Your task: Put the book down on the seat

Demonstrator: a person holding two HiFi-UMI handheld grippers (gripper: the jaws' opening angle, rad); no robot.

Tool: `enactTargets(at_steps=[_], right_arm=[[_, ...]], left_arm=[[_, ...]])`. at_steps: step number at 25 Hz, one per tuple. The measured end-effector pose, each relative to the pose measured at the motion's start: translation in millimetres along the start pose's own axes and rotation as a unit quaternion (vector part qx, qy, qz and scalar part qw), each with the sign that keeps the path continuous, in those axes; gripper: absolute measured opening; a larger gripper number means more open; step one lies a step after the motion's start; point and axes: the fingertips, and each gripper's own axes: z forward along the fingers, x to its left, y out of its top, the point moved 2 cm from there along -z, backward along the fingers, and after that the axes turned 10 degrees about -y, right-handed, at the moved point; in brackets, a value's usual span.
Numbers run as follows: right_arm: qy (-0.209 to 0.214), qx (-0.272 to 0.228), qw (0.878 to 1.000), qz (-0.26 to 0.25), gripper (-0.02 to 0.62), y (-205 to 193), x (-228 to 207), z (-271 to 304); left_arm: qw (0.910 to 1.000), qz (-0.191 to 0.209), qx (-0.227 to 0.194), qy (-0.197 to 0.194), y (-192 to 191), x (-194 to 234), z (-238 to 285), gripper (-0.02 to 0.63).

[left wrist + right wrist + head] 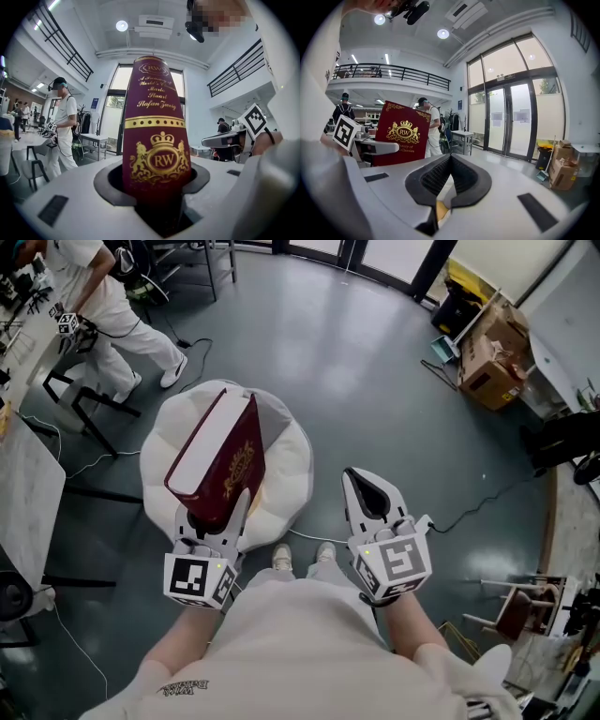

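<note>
A thick dark-red book [223, 457] with gold print and white page edges hangs tilted above the round white cushioned seat [289, 463], its lower end clamped between the jaws of my left gripper [216, 514]. In the left gripper view the book's spine [155, 126] stands straight up out of the left gripper [157, 190], which is shut on it. My right gripper [354, 478] is to the right of the seat, over the grey floor, with its jaws shut and nothing in them. The right gripper view shows the right gripper [450, 158] with its pads together and the book [401, 133] at the left.
A person in white [103, 306] stands at the upper left beside a black stool [84, 404] and a table [28, 484]. Cables [469, 507] trail over the floor. Cardboard boxes [492, 357] sit at the upper right. Glass doors [513, 122] lie ahead.
</note>
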Motion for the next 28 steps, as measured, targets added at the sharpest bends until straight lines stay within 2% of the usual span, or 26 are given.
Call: enactTargets(at_steps=[4, 8, 19, 28], right_arm=[[0.013, 0.001, 1.0, -0.005, 0.0, -7, 10, 8], [0.025, 0.002, 1.0, -0.006, 0.0, -5, -4, 14], [0.039, 0.001, 0.999, -0.004, 0.0, -18, -14, 29], [0.036, 0.011, 0.999, -0.003, 0.0, -25, -38, 30]], left_arm=[[1.0, 0.001, 0.001, 0.008, -6, 6, -7, 0.233], [0.9999, -0.005, 0.005, 0.007, -5, -3, 8, 0.233], [0.9989, -0.01, 0.015, -0.043, -9, -19, 36, 0.233], [0.9989, -0.016, 0.028, -0.034, -15, -17, 56, 0.233]])
